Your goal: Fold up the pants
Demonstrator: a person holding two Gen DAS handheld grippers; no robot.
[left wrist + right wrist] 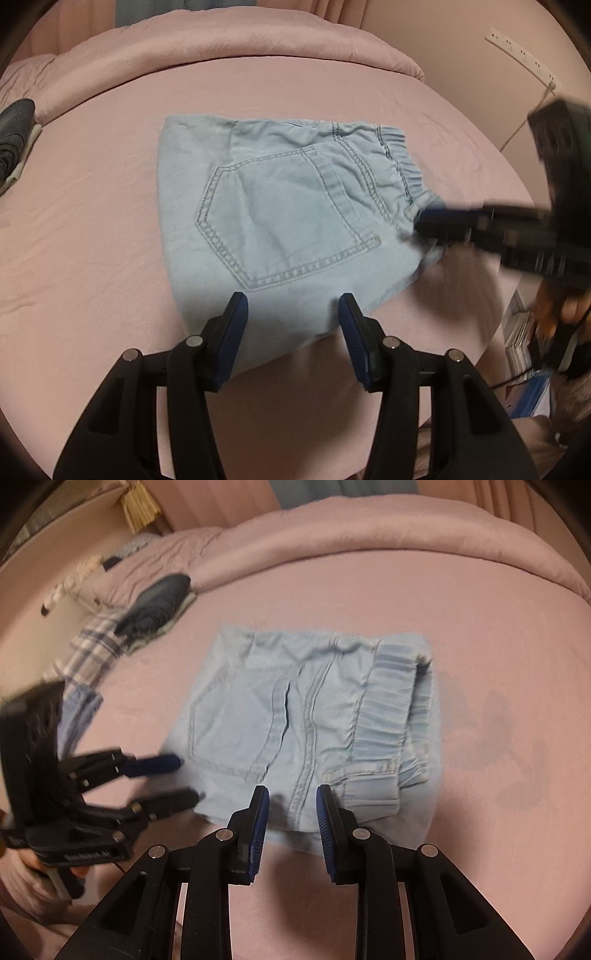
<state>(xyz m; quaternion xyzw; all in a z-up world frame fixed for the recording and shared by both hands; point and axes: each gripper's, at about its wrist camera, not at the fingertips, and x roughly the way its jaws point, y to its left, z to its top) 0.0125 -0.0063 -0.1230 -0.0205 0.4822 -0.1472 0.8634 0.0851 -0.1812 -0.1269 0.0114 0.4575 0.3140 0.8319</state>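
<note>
Left wrist: folded, stitched denim pants [280, 221]

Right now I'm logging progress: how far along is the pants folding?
Mostly done: the light blue pants lie as a compact folded bundle on the pink bed. In hand: nothing; the left gripper and right gripper are both open at its near edge. Left: perhaps a final tidy.

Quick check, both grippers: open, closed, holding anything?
Left gripper: open, holding nothing, at the near edge of the folded pants.
Right gripper: open, holding nothing, at the pants' edge near the waistband.
</note>
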